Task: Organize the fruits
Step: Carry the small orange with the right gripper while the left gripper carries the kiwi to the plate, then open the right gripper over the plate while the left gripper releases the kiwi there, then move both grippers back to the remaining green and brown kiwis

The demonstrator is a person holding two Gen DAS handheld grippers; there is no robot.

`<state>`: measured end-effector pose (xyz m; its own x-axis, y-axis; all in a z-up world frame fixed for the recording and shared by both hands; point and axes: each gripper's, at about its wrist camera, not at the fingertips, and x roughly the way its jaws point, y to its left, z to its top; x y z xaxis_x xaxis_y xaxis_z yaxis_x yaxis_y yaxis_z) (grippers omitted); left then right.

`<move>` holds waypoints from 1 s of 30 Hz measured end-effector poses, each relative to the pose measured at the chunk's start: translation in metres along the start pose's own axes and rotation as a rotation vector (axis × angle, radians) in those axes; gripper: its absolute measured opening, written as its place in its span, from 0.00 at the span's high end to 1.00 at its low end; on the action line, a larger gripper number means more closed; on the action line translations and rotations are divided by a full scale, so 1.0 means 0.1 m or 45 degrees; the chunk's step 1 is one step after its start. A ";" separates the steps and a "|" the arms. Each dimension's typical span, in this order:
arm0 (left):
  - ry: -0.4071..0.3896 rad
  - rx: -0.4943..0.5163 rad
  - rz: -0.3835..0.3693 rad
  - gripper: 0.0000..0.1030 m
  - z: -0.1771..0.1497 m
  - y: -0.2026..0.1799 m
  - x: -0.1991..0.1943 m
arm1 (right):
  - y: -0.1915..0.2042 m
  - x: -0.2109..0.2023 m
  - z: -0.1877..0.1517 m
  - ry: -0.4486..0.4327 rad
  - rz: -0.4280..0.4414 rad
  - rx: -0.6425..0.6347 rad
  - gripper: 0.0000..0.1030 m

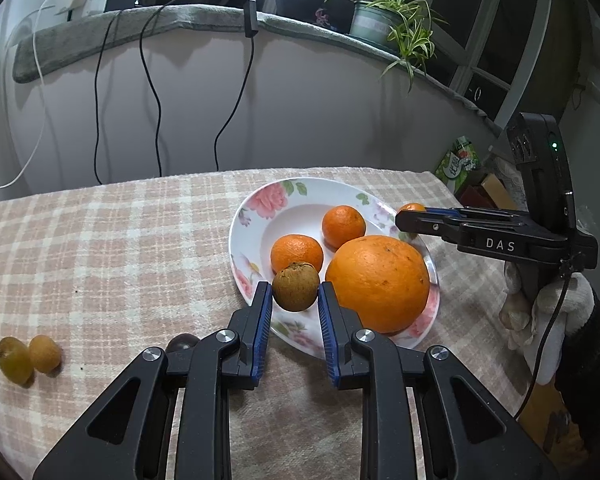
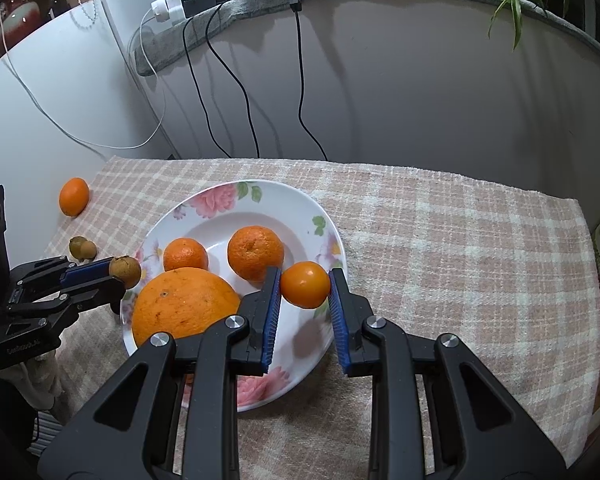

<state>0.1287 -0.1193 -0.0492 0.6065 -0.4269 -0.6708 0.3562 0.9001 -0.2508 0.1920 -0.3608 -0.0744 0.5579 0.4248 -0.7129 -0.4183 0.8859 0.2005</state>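
A floral white plate (image 1: pixel 256 208) (image 2: pixel 300 208) holds a big orange (image 1: pixel 378 282) (image 2: pixel 184 306) and two tangerines (image 1: pixel 343 226) (image 2: pixel 255 253). My left gripper (image 1: pixel 295 294) is shut on a small brown fruit (image 1: pixel 296 286), held above the plate's near rim; it also shows in the right wrist view (image 2: pixel 125 271). My right gripper (image 2: pixel 305 285) is shut on a small orange fruit (image 2: pixel 305 284), held over the plate's right edge; its tip shows in the left wrist view (image 1: pixel 410 210).
Two small yellow-brown fruits (image 1: pixel 26 354) (image 2: pixel 82 248) and a dark fruit (image 1: pixel 182 342) lie on the checked cloth (image 1: pixel 120 248). Another tangerine (image 2: pixel 74 196) lies at the cloth's far left. Cables hang on the wall behind; a plant (image 1: pixel 396 12) stands on the ledge.
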 end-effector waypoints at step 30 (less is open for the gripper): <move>-0.045 0.003 0.057 0.25 0.01 -0.03 -0.14 | 0.19 -0.29 0.10 -0.124 -0.057 -0.070 0.03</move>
<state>0.1194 -0.1163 -0.0383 0.6469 -0.3887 -0.6561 0.3298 0.9183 -0.2189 0.1750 -0.3541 -0.0436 0.6426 0.4034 -0.6514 -0.4285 0.8940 0.1310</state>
